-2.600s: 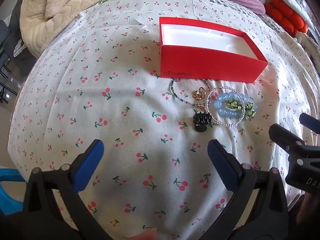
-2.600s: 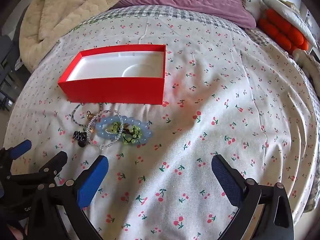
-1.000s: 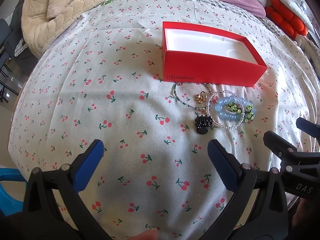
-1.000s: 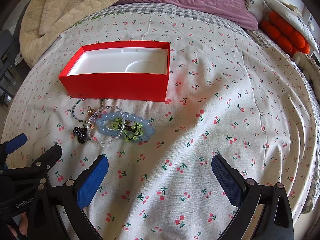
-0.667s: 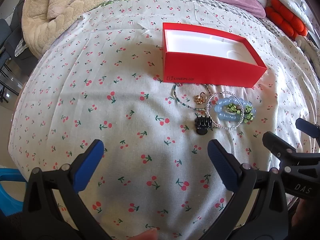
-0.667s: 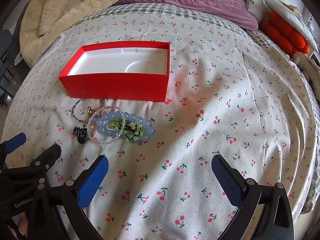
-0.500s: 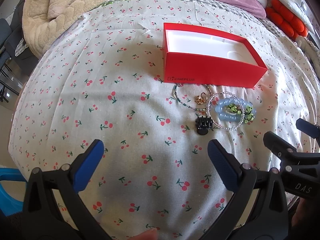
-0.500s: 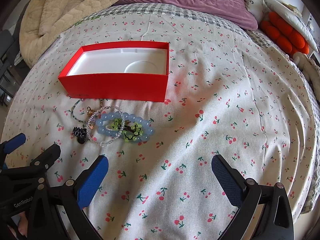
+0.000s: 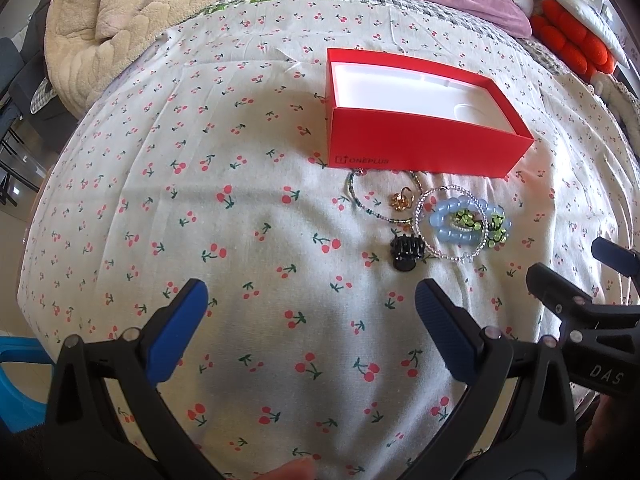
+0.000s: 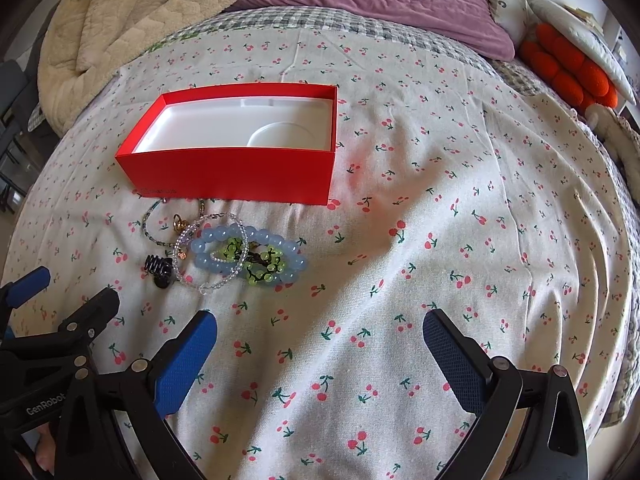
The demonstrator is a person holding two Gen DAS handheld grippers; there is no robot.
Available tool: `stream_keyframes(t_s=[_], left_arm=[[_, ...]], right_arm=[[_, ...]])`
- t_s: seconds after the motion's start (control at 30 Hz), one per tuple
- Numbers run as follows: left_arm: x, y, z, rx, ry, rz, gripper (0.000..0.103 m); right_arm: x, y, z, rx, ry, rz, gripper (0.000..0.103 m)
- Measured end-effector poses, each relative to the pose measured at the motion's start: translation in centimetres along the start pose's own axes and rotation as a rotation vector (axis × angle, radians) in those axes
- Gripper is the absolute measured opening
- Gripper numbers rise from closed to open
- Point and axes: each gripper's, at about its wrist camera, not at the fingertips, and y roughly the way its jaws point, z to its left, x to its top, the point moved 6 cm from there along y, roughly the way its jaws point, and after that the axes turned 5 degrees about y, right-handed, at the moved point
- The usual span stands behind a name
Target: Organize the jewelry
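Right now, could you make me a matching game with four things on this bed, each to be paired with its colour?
Things:
1. phone box
2. chunky bead bracelet
3. hair claw clip
4. small ring

Colours:
A. black
B. gold
C. red
D. pale blue

Pairs: 1-C, 2-D, 3-A, 4-B

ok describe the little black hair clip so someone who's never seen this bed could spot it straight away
Find the open red box on the cherry-print bedsheet; a small pile of jewelry lies just in front of its long side. The black claw hair clip sits at the pile's near edge, beside the clear beaded bracelet. It is the only solid black, toothed piece, not a beaded loop.
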Motion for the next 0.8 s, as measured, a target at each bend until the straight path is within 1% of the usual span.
stream_keyframes(t_s=[0.27, 0.57, 0.8], left_arm=[[0.19, -0.03, 0.14, -0.003, 0.004, -0.003, 0.103], [0.48, -0.16, 0.24, -0.015, 0.004, -0.001, 0.103], [0.63, -0.35, 0.18, -0.004, 0.025, -0.013, 0.103]], right_arm=[[0.14, -0.02, 0.03, 0.001, -0.001, 0.008, 0.103], [0.73, -0.62, 0.48, 0.002, -0.034, -0.014, 0.103], [0.73, -0.62, 0.83, 0.01, -0.046, -0.005, 0.103]])
